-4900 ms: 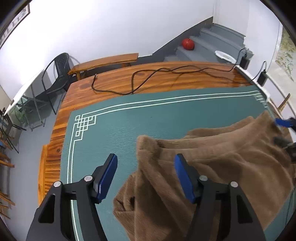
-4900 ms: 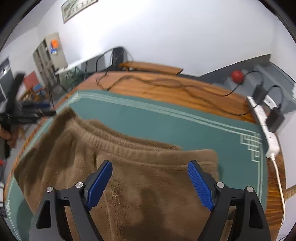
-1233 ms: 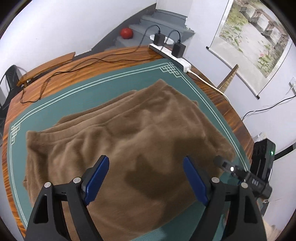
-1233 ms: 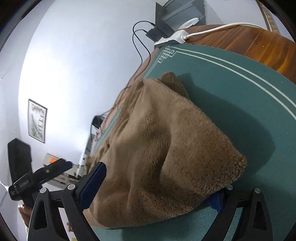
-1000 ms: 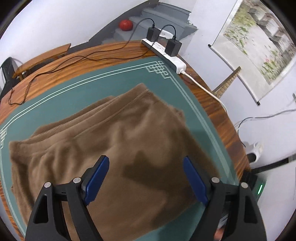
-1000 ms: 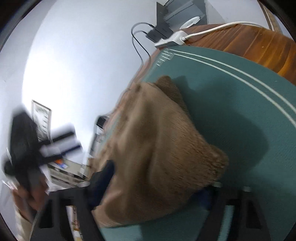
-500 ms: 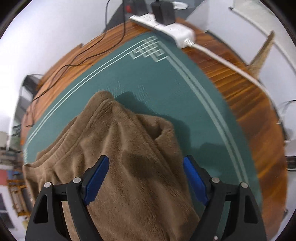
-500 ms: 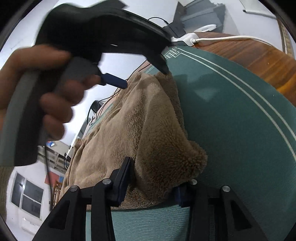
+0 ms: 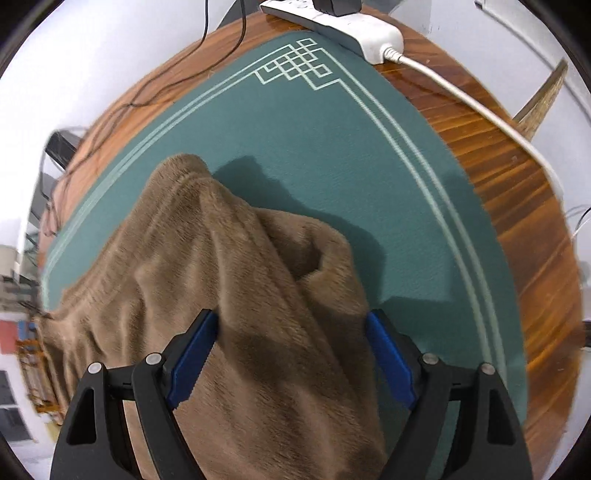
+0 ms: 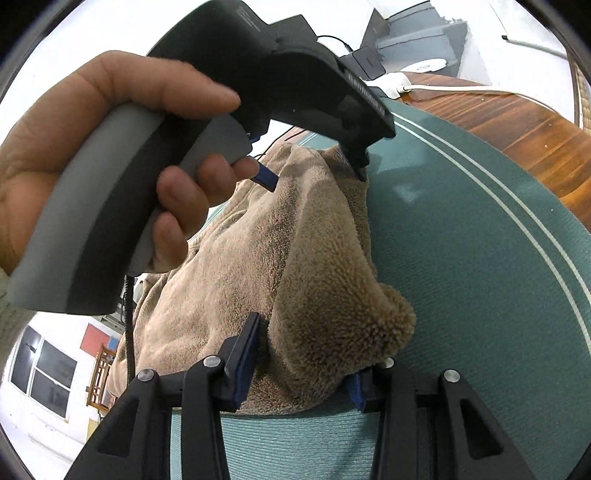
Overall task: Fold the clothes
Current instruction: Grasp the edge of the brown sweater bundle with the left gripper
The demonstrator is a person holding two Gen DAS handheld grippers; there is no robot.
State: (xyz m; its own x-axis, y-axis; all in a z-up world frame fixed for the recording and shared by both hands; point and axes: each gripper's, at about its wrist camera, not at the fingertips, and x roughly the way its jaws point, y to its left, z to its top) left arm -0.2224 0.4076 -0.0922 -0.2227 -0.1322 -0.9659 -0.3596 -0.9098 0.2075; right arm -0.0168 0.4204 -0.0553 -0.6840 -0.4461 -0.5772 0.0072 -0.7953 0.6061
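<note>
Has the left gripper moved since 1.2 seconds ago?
Yes. The left gripper has moved toward the power strip end of the green mat, over the brown garment.

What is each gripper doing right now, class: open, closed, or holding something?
Left gripper: open, fingers straddling the brown garment.
Right gripper: closed on a bunched corner of the brown garment.

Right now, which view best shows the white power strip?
The left wrist view: the power strip lies whole along the wooden table edge, cable trailing. The right wrist view shows only a sliver behind the left gripper.
</note>
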